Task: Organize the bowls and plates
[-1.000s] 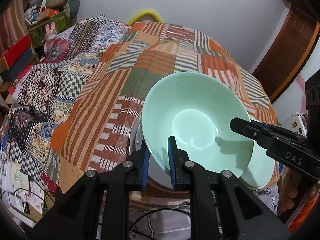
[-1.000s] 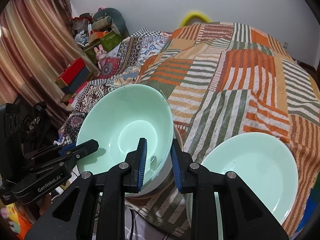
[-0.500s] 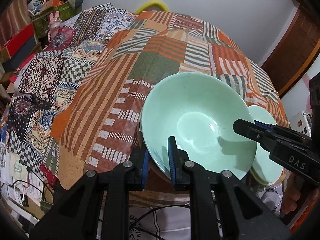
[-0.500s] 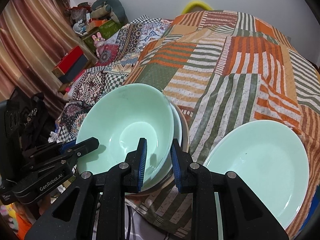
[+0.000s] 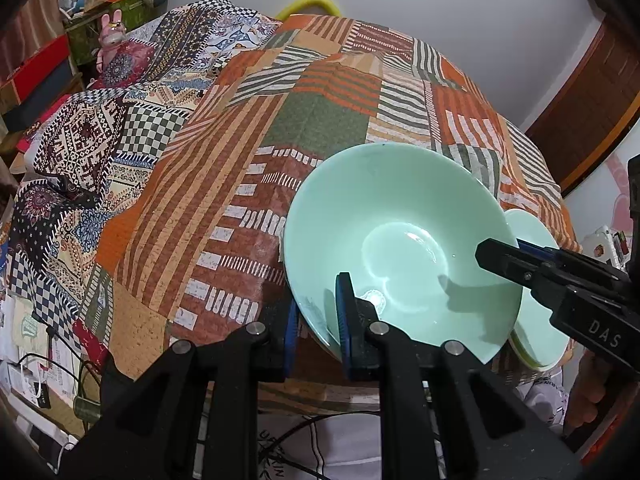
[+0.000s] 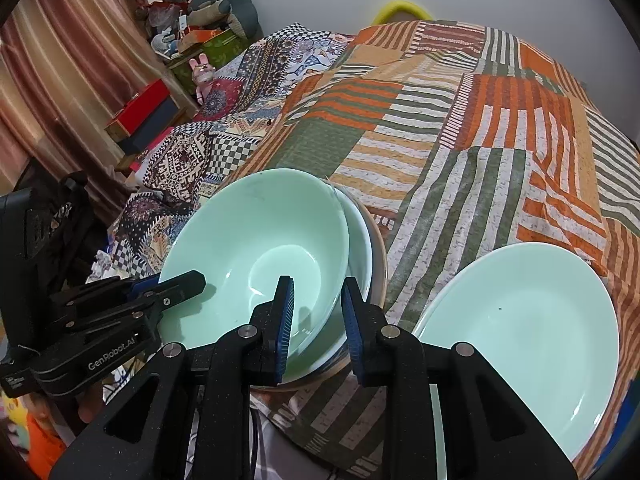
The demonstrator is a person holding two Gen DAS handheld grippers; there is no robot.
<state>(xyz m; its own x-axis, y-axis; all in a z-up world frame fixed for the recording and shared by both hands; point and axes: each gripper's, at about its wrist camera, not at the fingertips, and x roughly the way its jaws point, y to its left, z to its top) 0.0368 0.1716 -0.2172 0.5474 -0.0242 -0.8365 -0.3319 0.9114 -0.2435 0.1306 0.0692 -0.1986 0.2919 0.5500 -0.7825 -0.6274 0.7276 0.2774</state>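
A mint green bowl (image 5: 400,236) (image 6: 256,248) is held by its rim from two sides. My left gripper (image 5: 316,324) is shut on its near left rim. My right gripper (image 6: 318,320) is shut on its right rim, and it shows in the left wrist view (image 5: 500,256) at the bowl's right edge. The bowl sits tilted over a stack of a pale bowl (image 6: 358,236) and a brown-rimmed dish (image 6: 380,256). A mint green plate (image 6: 520,320) lies to the right near the table's front edge; it also shows in the left wrist view (image 5: 536,320).
The table is covered by a striped patchwork cloth (image 5: 320,128) (image 6: 460,128). A patterned quilt (image 5: 100,140) lies to the left. Boxes and toys (image 6: 192,52) stand at the far left by a curtain. Cables (image 5: 48,372) hang below the table's front edge.
Both grippers have stayed shut on the mint bowl. The bowl has tipped and shifted a little to the right over the stack, and the views have moved slightly closer.
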